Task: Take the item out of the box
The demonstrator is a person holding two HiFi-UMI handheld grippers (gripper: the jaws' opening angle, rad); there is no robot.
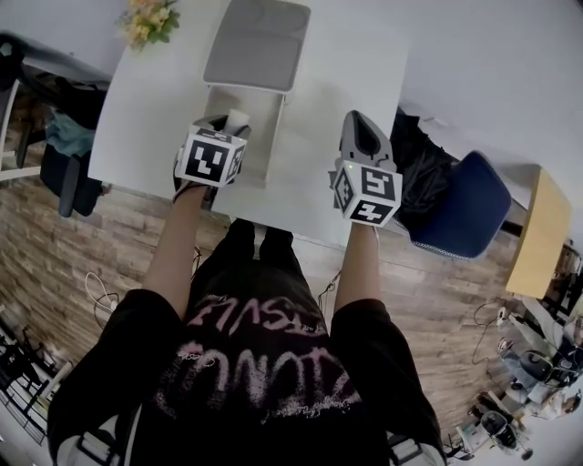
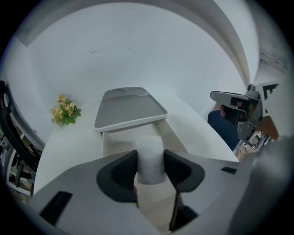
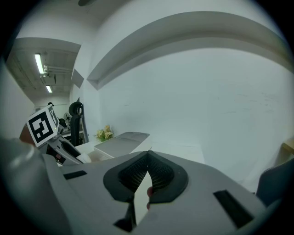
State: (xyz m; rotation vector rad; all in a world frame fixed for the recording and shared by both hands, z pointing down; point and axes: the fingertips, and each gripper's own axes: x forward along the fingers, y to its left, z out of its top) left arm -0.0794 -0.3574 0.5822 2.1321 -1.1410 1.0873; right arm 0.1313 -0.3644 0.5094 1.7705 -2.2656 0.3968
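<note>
On the white table [image 1: 337,82] stands a white box [image 1: 266,136] whose grey lid [image 1: 258,43] is swung back at the far side. My left gripper [image 1: 232,126] is over the box's left part, shut on a white cylinder [image 1: 238,119]. In the left gripper view the white cylinder [image 2: 150,158] stands upright between both pads, above the box [image 2: 115,142] and in front of the lid [image 2: 131,109]. My right gripper [image 1: 363,129] hovers to the right of the box, jaws shut with nothing in them; its tips [image 3: 148,153] meet.
A bunch of yellow flowers [image 1: 148,20] lies at the table's far left corner. A blue chair [image 1: 469,205] with a dark garment is at the right, a dark chair [image 1: 55,136] at the left, and a wooden tabletop [image 1: 537,237] further right.
</note>
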